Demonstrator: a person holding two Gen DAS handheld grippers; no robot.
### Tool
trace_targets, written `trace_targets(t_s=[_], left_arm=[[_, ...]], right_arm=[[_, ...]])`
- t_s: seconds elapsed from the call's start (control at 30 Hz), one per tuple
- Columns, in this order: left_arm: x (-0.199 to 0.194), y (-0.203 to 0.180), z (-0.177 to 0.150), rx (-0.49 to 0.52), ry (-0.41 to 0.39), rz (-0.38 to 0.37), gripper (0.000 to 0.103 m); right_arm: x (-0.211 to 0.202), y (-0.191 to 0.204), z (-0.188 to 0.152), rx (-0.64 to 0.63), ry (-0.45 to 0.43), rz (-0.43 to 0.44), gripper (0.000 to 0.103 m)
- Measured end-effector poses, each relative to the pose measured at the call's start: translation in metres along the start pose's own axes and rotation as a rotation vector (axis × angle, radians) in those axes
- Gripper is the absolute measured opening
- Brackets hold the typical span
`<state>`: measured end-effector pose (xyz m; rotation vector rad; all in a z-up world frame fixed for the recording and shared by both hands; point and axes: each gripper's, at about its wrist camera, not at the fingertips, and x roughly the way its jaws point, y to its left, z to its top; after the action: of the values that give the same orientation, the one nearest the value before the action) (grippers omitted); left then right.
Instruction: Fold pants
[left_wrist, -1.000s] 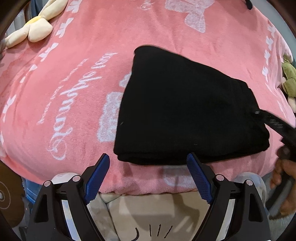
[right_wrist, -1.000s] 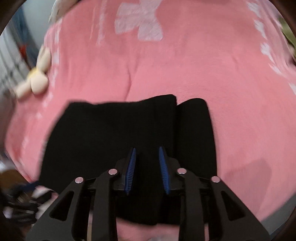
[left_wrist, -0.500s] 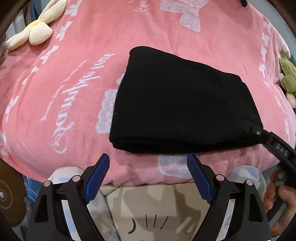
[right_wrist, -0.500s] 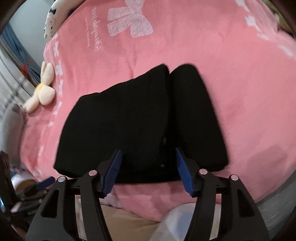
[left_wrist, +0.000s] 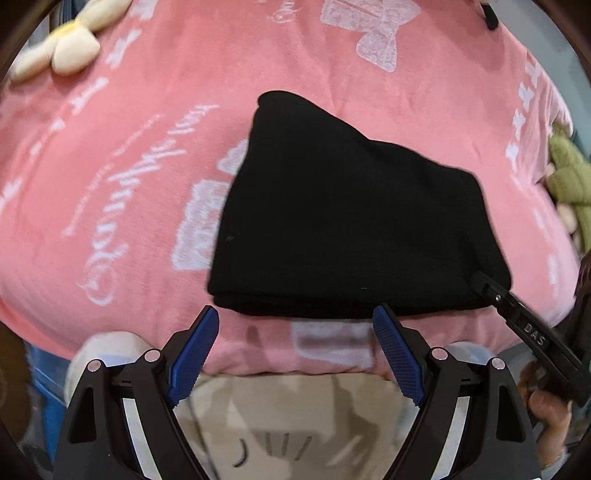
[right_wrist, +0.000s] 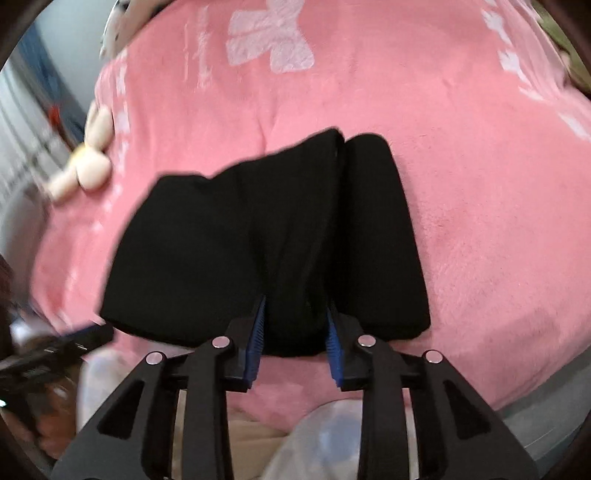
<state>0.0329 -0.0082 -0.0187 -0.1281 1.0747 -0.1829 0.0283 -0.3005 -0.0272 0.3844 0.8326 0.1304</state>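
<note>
The black pants (left_wrist: 351, 229) lie folded into a thick bundle on the pink blanket (left_wrist: 110, 184). My left gripper (left_wrist: 295, 328) is open and empty, just short of the bundle's near edge. My right gripper (right_wrist: 295, 321) is shut on a thick fold at the pants' (right_wrist: 240, 240) near edge; the blue pads (right_wrist: 258, 332) press the cloth from both sides. In the left wrist view the right gripper's black finger (left_wrist: 517, 314) reaches the bundle's right corner. A second folded section (right_wrist: 380, 236) lies beside the gripped one.
A cream plush toy (left_wrist: 62, 51) lies at the far left of the blanket, also in the right wrist view (right_wrist: 88, 166). A green plush toy (left_wrist: 569, 177) sits at the right edge. The bed's near edge (left_wrist: 295, 365) is just under my grippers.
My right gripper was shut on the pants, opened half a second ago, and has now closed on the near fold again. The left gripper stayed open and barely moved.
</note>
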Motion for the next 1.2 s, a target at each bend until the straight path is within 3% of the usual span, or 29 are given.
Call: trace_targets(t_s=[0.23, 0.3, 0.37, 0.4, 0.43, 0.47, 0.53, 0.67, 0.73, 0.8, 0.83, 0.9, 0.97, 1.03, 1.1, 1.13, 1.17, 1.2], left_arm=[[0.014, 0.01, 0.03, -0.07, -0.022, -0.124, 0.087], [0.034, 0.011, 0.04, -0.089, 0.003, -0.094, 0.088], [0.047, 0.012, 0.044, -0.099, -0.003, -0.082, 0.097], [0.05, 0.011, 0.045, -0.104, -0.009, -0.067, 0.097], [0.052, 0.011, 0.045, -0.105, -0.023, -0.047, 0.097], [0.051, 0.009, 0.044, -0.102, -0.034, -0.03, 0.097], [0.039, 0.01, 0.041, -0.121, -0.067, -0.034, 0.097], [-0.001, 0.014, 0.039, -0.11, -0.198, -0.032, 0.097], [0.001, 0.017, 0.042, -0.092, -0.18, -0.01, 0.097], [0.016, 0.019, 0.044, -0.086, -0.135, 0.009, 0.097], [0.029, 0.017, 0.046, -0.083, -0.089, 0.002, 0.097], [0.048, 0.015, 0.045, -0.083, -0.03, -0.062, 0.097], [0.065, 0.013, 0.042, -0.087, 0.024, -0.056, 0.097], [0.069, 0.013, 0.042, -0.097, 0.005, -0.068, 0.098], [0.072, 0.015, 0.044, -0.112, -0.006, -0.085, 0.098], [0.071, 0.017, 0.046, -0.126, -0.021, -0.098, 0.089], [0.069, 0.019, 0.047, -0.133, -0.038, -0.108, 0.065], [0.062, 0.021, 0.05, -0.134, -0.061, -0.128, 0.054]], right_arm=[[-0.014, -0.013, 0.039, 0.05, -0.071, 0.044, 0.051], [0.005, -0.015, 0.052, 0.028, -0.025, 0.038, 0.055], [0.028, -0.016, 0.06, -0.006, 0.016, 0.015, 0.055], [0.037, -0.014, 0.063, -0.012, 0.032, -0.001, 0.055], [0.047, -0.012, 0.065, -0.025, 0.047, -0.03, 0.05], [0.058, -0.006, 0.065, -0.064, 0.057, -0.046, 0.03], [0.061, 0.006, 0.065, -0.099, 0.061, -0.025, 0.008], [0.021, 0.016, 0.076, -0.119, -0.047, 0.008, 0.007], [0.017, 0.007, 0.074, -0.135, -0.069, -0.067, 0.009], [0.041, -0.012, 0.066, -0.113, -0.008, -0.133, 0.018], [0.049, -0.021, 0.062, -0.075, 0.027, -0.114, 0.021], [0.035, -0.03, 0.058, 0.021, -0.02, -0.044, 0.034], [0.02, -0.034, 0.058, 0.054, -0.065, -0.058, 0.078], [0.015, -0.039, 0.056, 0.058, -0.079, -0.122, 0.086], [0.028, -0.047, 0.05, 0.087, -0.003, -0.075, 0.084], [0.037, -0.049, 0.047, 0.105, 0.033, -0.035, 0.066], [0.044, -0.051, 0.044, 0.115, 0.057, 0.012, 0.06], [0.048, -0.049, 0.042, 0.132, 0.045, 0.037, 0.052]])
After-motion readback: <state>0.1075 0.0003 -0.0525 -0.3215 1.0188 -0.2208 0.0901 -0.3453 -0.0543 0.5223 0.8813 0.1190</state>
